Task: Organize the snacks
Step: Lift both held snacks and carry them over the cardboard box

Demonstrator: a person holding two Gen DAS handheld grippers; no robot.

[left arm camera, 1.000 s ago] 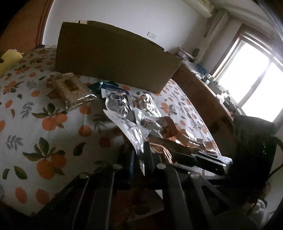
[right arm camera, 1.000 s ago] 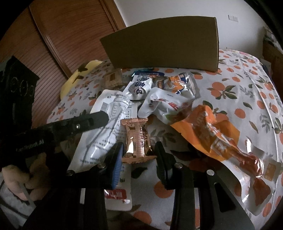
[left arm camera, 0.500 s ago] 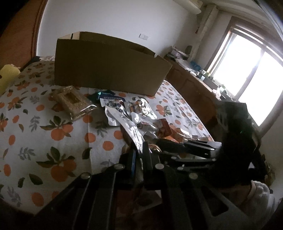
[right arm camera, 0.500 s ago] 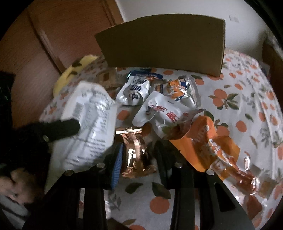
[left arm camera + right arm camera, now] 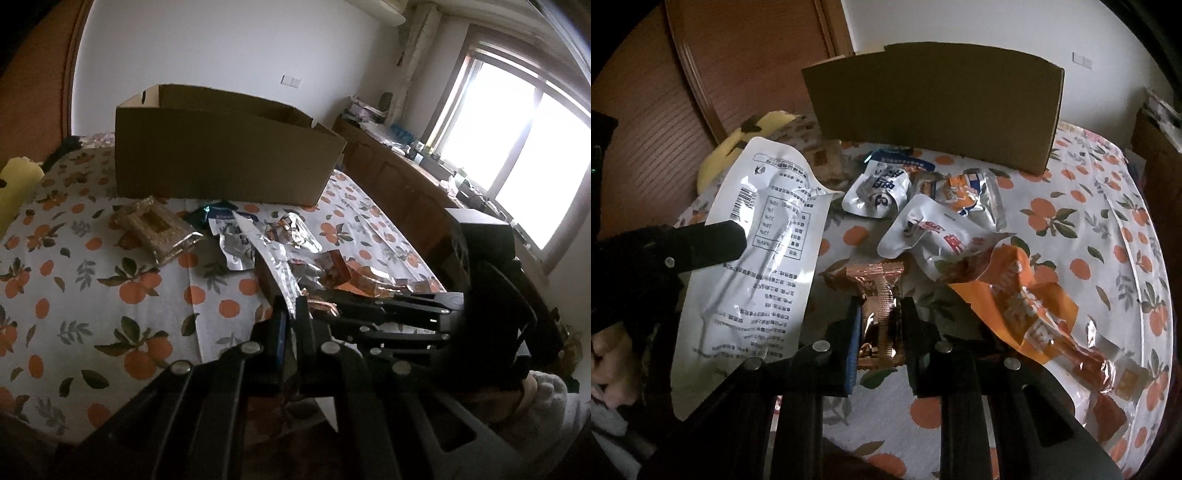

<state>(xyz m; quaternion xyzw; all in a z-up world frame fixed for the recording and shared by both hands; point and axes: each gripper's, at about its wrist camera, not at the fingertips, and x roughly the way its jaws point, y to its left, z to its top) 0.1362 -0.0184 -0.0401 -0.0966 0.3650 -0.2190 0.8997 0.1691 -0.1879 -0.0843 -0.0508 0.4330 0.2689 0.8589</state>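
Two grips: left gripper [image 5: 291, 321] clamped on white pouch [image 5: 757, 254] (lifted off the bed [image 5: 92, 280]); right gripper [image 5: 879, 328] closing round copper packet [image 5: 879, 295], near cardboard box [image 5: 934, 107].

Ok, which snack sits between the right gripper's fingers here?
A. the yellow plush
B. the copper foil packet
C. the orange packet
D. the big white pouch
B: in the right wrist view the copper foil packet lies between the closing jaws of the right gripper, while the big white pouch is pinched by the left gripper.
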